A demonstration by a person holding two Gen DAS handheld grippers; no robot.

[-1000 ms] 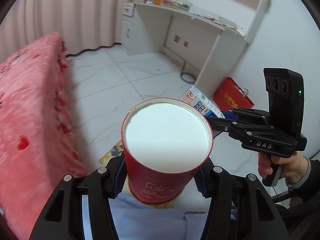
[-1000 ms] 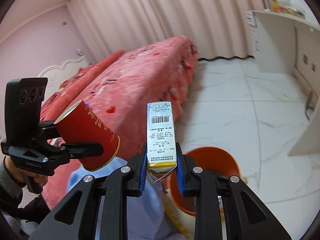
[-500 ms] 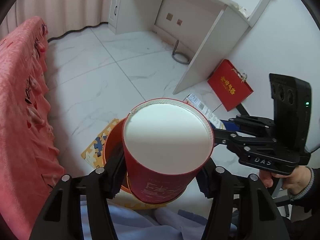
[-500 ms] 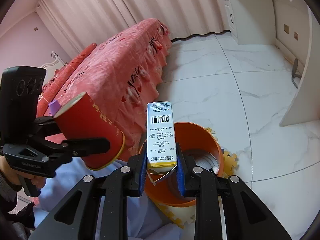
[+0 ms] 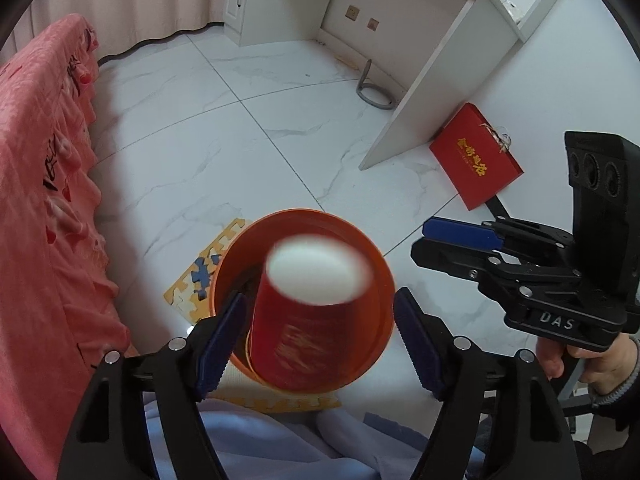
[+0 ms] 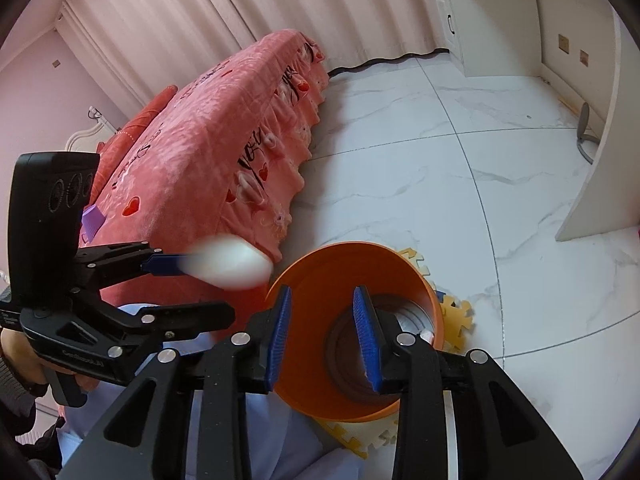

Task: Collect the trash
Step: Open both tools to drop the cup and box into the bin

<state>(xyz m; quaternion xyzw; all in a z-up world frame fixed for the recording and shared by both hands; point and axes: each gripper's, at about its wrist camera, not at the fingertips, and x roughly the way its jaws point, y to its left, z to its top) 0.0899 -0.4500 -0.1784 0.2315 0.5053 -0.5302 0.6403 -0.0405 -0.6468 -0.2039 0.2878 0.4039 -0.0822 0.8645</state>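
Red cup (image 5: 308, 320), lettering blurred

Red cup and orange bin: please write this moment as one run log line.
left claw: open | red cup: blurred, over orange bin | right claw: open, empty

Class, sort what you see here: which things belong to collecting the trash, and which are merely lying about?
Belongs to the job:
red paper cup, blurred, between the open left gripper fingers
orange bin
open right gripper

Lying about:
red gift bag
foam puzzle mat
pink bedspread
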